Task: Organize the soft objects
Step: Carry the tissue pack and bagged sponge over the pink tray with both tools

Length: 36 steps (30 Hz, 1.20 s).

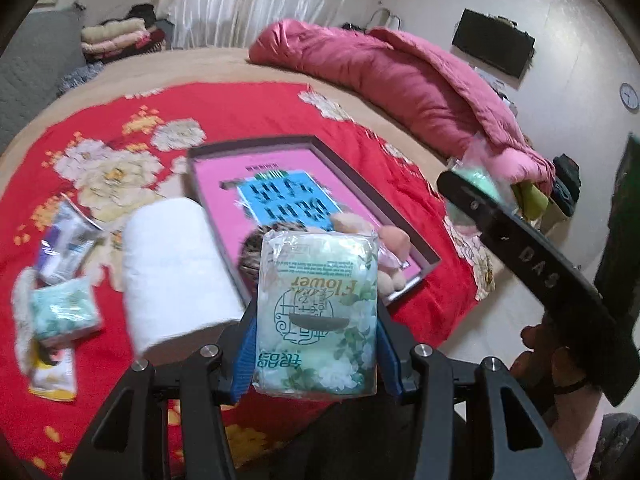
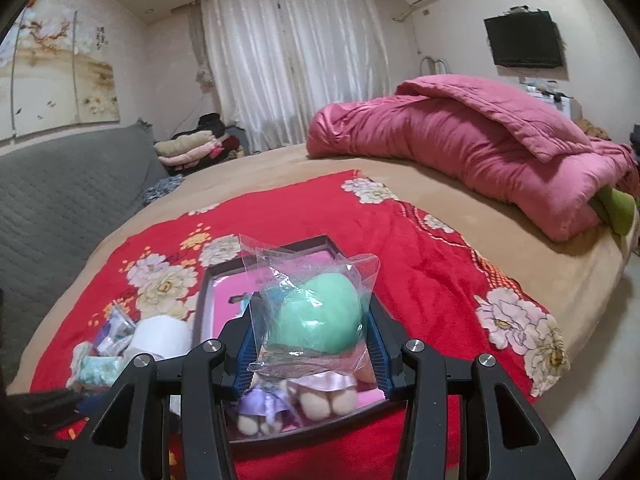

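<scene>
Blue-padded fingers [image 1: 246,354] of the left gripper [image 1: 316,356] clamp a tissue pack [image 1: 318,316] upright between them. Right gripper [image 2: 310,344] fingers [image 2: 380,348] pinch a bagged green ball [image 2: 316,314]. Beyond lies a tray [image 1: 360,184] holding dolls [image 2: 296,396]; left of it, a paper roll [image 1: 172,268] on the bed [image 2: 440,256].

Glossy crinkled plastic film was noted on the green-flowered tissue pack [image 1: 318,316] and the clear bag around the matt mint-green sponge [image 2: 316,312]. The red floral blanket [image 2: 420,240] appeared as soft, matt cloth.
</scene>
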{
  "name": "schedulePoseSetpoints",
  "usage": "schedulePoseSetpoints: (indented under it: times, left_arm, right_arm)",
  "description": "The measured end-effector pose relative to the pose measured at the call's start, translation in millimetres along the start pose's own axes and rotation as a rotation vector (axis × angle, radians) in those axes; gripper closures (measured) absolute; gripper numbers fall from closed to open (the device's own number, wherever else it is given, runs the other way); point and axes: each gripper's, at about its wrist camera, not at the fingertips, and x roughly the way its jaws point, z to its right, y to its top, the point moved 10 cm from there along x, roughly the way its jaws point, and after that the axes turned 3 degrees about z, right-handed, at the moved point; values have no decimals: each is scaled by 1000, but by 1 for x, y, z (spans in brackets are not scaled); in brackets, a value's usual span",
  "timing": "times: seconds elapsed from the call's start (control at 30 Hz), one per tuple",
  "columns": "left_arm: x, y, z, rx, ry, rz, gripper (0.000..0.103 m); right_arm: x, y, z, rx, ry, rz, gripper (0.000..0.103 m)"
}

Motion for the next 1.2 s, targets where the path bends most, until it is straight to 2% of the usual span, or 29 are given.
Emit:
schedulePoseSetpoints:
  times: [0.2,0.4,0.73,0.93,1.2]
  left_arm:
    - [32,-6,7,6,10,-53,52]
    - [52,-7,-6,-7,44,-96,52]
    - [65,3,-2,55,116,-84,52]
    - [71,6,10,55,92,-96,52]
    - [87,4,4,38,123,-134,52]
  right_arm:
    - [7,-8,14,29,-11,-30,54]
    - [17,-17,19,33,-14,-66,54]
    - [32,-30,23,34,-22,-107,54]
    - [36,-34,30,40,-38,-118,54]
    - [45,-41,33,34,-40,-145,54]
